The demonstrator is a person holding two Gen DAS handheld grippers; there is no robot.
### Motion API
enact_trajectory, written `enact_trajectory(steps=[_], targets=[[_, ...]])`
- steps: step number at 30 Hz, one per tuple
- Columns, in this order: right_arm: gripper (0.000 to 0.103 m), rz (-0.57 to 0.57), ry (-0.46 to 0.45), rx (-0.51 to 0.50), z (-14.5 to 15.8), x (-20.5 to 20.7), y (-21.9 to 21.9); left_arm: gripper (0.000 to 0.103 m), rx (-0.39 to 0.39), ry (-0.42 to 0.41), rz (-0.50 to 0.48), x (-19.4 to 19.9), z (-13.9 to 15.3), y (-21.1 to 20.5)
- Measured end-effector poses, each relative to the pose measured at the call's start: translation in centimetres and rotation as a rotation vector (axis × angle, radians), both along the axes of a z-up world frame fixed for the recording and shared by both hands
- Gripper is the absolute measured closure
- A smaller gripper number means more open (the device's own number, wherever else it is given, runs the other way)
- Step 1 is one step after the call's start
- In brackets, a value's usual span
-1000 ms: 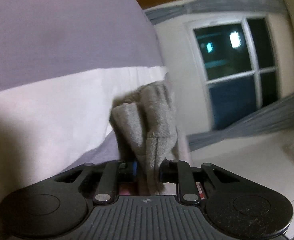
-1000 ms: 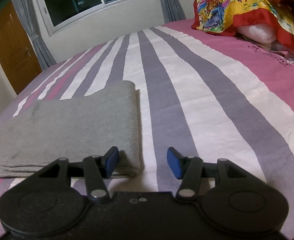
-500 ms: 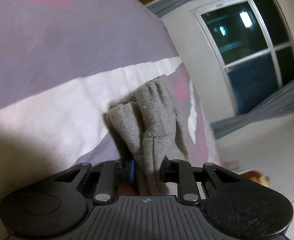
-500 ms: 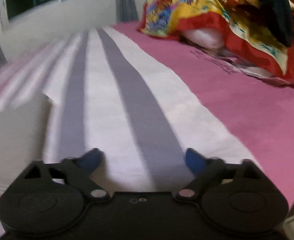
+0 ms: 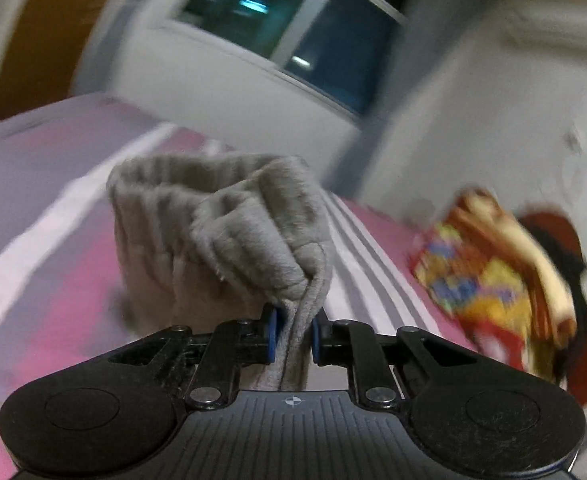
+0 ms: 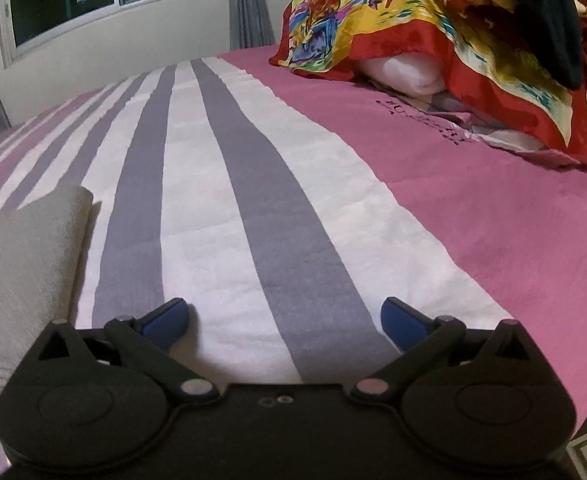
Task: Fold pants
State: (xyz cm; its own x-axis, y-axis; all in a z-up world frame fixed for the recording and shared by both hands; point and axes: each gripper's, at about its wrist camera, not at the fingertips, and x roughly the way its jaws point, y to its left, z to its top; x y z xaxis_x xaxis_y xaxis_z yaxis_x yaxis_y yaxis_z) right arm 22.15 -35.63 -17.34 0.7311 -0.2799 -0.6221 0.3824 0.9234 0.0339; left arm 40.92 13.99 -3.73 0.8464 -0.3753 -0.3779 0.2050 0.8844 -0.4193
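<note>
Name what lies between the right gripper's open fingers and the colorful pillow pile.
In the right wrist view, only bare striped bedsheet lies between the right gripper and the pillow pile.

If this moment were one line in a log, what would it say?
left claw: shut on grey pants | right claw: open, empty, over striped bedspread

A wide bed covered in a pink, white and grey striped sheet (image 6: pixel 277 184) carries everything. At the near left lie the folded grey fleece pants (image 6: pixel 17 276), flat on the stripes. At the far right, on the plain pink part, sits a heap of bright red-and-yellow patterned cloth (image 6: pixel 425 28) draped over a white rolled bundle (image 6: pixel 405 74).
</note>
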Motion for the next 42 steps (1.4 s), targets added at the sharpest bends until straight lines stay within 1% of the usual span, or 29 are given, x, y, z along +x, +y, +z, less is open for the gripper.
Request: enact_trajectory(steps=[2, 4, 7, 8, 11, 13, 14, 15, 16, 17, 19, 20, 21, 23, 24, 26, 27, 28, 29, 30, 32, 33, 34, 36, 37, 40, 42], targets=[[0.000, 0.010, 0.005, -0.010, -0.1, 0.0, 0.1, 0.087, 0.072, 0.000, -0.083, 1.2, 0.4, -4.8], [0.000, 0.018, 0.003, -0.008, -0.1, -0.1, 0.0, 0.087, 0.118, 0.011, -0.157, 1.8, 0.0, -8.9], [0.000, 0.029, -0.018, 0.021, 0.0, -0.5, -0.5, 0.087, 0.172, 0.033, -0.284, -0.4, -2.0, -15.1], [0.000, 0.030, -0.026, 0.034, 0.0, -0.6, -0.7, 0.087, 0.199, 0.045, -0.327, -0.3, -2.9, -17.6], [0.000, 0.028, -0.051, 0.073, 0.0, -0.9, -1.3, 0.087, 0.351, 0.092, -0.445, -1.6, -6.6, -23.8], [0.000, 0.028, -0.057, 0.078, 0.0, -1.0, -1.3, 0.085, 0.458, 0.144, -0.504, -2.1, -8.9, -26.5], [0.000, 0.030, -0.058, 0.080, 0.0, -1.0, -1.3, 0.077, 0.504, 0.130, -0.514, -2.5, -9.5, -27.2], [0.000, 0.031, -0.061, 0.086, 0.0, -1.1, -1.4, 0.058, 0.528, 0.098, -0.526, -3.3, -9.5, -27.5], [0.000, 0.032, -0.064, 0.094, 0.0, -1.1, -1.5, 0.047, 0.506, 0.089, -0.533, -3.8, -9.0, -27.2], [0.000, 0.035, -0.068, 0.102, 0.0, -1.2, -1.7, 0.032, 0.474, 0.081, -0.533, -4.2, -8.4, -26.9], [0.000, 0.042, -0.075, 0.119, 0.0, -1.3, -2.0, 0.031, 0.447, 0.037, -0.472, -5.6, -7.0, -24.8], [0.000, 0.048, -0.080, 0.128, 0.0, -1.4, -2.1, 0.031, 0.437, 0.033, -0.436, -6.1, -6.5, -23.4], [0.000, 0.052, -0.085, 0.138, 0.0, -1.5, -2.3, 0.031, 0.413, 0.032, -0.381, -6.9, -6.0, -21.1], [0.000, 0.062, -0.092, 0.150, -0.1, -1.5, -2.7, 0.031, 0.365, 0.041, -0.279, -8.2, -6.1, -16.4], [0.000, 0.068, -0.086, 0.145, -0.2, -1.4, -2.7, 0.031, 0.345, 0.053, -0.219, -9.5, -6.3, -13.4], [0.002, 0.089, -0.044, 0.097, 0.2, -1.1, -2.0, 0.031, 0.332, 0.069, -0.138, -12.0, -7.3, -8.8], [0.007, 0.100, -0.066, 0.095, 0.8, -1.6, -1.5, 0.031, 0.327, 0.085, -0.101, -13.7, -7.9, -6.4], [0.025, 0.117, -0.124, 0.141, 1.4, -2.6, -1.2, 0.031, 0.327, 0.100, -0.079, -14.8, -8.5, -4.9], [0.032, 0.133, -0.176, 0.220, 1.8, -3.4, -1.0, 0.031, 0.329, 0.117, -0.065, -15.7, -9.4, -3.7], [0.031, 0.145, -0.201, 0.276, 2.1, -3.8, -0.6, 0.031, 0.336, 0.133, -0.057, -16.5, -10.2, -3.0], [0.035, 0.193, -0.239, 0.375, 2.5, -3.9, 0.6, 0.031, 0.365, 0.145, -0.060, -17.3, -11.4, -2.5], [0.035, 0.215, -0.251, 0.424, 2.7, -3.8, 1.1, 0.031, 0.372, 0.139, -0.064, -17.5, -11.8, -2.6], [0.035, 0.235, -0.254, 0.466, 2.8, -3.5, 1.8, 0.031, 0.372, 0.132, -0.068, -17.0, -12.0, -3.6], [0.034, 0.266, -0.241, 0.505, 2.8, -2.8, 3.5, 0.031, 0.364, 0.113, -0.074, -16.4, -12.1, -4.2], [0.031, 0.278, -0.234, 0.517, 2.8, -2.5, 4.2, 0.031, 0.366, 0.107, -0.078, -15.3, -12.0, -5.3], [0.025, 0.306, -0.232, 0.555, 2.4, -1.8, 6.2, 0.031, 0.416, 0.087, -0.049, -13.2, -12.5, -6.1], [0.025, 0.319, -0.230, 0.569, 2.1, -1.2, 7.3, 0.031, 0.394, 0.073, -0.031, -13.0, -12.9, -5.8]])
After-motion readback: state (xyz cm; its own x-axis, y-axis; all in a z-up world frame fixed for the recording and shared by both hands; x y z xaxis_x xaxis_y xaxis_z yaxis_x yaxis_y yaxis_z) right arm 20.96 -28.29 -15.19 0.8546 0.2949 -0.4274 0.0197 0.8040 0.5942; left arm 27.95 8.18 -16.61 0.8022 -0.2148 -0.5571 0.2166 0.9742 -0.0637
